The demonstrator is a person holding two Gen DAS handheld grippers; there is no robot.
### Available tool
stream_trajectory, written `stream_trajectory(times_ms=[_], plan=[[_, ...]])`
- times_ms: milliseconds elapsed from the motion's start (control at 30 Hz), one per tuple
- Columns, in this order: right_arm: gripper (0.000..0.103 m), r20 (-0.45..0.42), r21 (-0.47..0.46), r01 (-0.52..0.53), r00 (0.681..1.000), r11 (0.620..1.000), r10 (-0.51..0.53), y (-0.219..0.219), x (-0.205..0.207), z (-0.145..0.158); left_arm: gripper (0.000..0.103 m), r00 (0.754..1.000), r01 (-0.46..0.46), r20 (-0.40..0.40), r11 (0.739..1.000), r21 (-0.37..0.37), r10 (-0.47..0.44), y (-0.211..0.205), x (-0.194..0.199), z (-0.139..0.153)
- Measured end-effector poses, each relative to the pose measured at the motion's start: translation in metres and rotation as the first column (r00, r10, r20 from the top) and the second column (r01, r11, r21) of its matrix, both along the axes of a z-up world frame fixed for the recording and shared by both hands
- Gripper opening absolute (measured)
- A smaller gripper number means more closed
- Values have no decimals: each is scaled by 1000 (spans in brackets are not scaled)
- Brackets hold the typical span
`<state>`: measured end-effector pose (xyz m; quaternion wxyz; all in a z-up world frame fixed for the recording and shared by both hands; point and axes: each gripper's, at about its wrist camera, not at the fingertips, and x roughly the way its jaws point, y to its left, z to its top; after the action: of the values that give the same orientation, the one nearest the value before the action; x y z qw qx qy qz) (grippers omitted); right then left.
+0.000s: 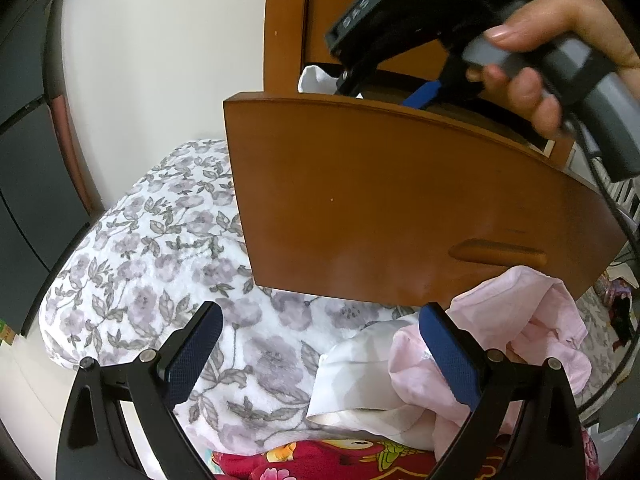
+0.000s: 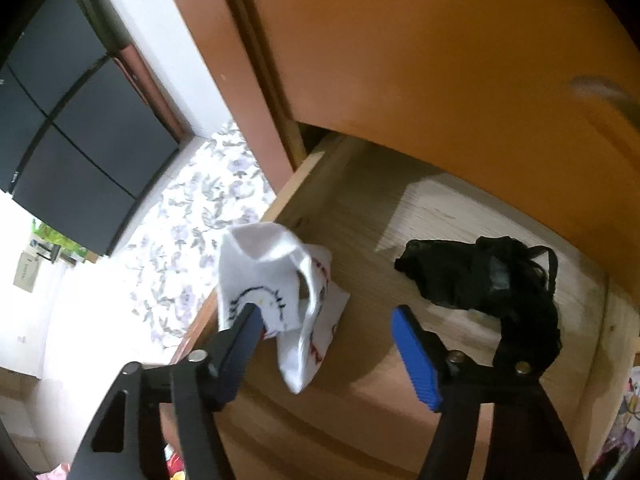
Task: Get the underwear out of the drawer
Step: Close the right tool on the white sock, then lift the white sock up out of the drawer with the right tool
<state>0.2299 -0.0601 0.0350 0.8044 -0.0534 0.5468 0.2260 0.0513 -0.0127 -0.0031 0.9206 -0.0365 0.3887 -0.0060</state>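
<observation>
The wooden drawer is pulled out; its brown front fills the left wrist view. On its floor lie white underwear with a black-and-red print at the left corner and black underwear to the right. My right gripper points down into the drawer with its jaws apart. The white piece lies between them, against the left finger only. In the left wrist view a hand holds that gripper over the drawer, and a corner of white underwear shows. My left gripper stands open and empty below the drawer front.
A bed with a floral cover lies under the drawer. On it are a pink garment, a white cloth and red patterned fabric. The brown cabinet overhangs the drawer. A dark window is at the left.
</observation>
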Motion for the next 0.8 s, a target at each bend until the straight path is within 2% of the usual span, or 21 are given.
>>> stream_trajectory(times_ms=[67,100,267,433,633,800], plan=[[56,-49,-48,48,998,998,-50,3,6,-9,99,1000,2,-6,1000,-6,-2,1,1,-1],[54,-55,-47,50,997,998,-53,3,6,-10,99,1000,2,-8,1000,-9,-2,1,1,-1],[32,-82,-33,73,994,997,-75,4,11,-20,99,1000,4,-23,1000,-18,-4,2,4,-4],[8,-38,-24,104,994,994,-105,-4,10,-12,99,999,4,-33,1000,-19,-5,2,4,-5],[4,19,-17,125,992,992,-125,-17,-1,6,99,999,2,-38,1000,-14,-2,1,5,-6],[3,25,-25,124,992,992,-123,-20,-4,7,99,999,6,-31,1000,-2,-6,-2,3,-5]])
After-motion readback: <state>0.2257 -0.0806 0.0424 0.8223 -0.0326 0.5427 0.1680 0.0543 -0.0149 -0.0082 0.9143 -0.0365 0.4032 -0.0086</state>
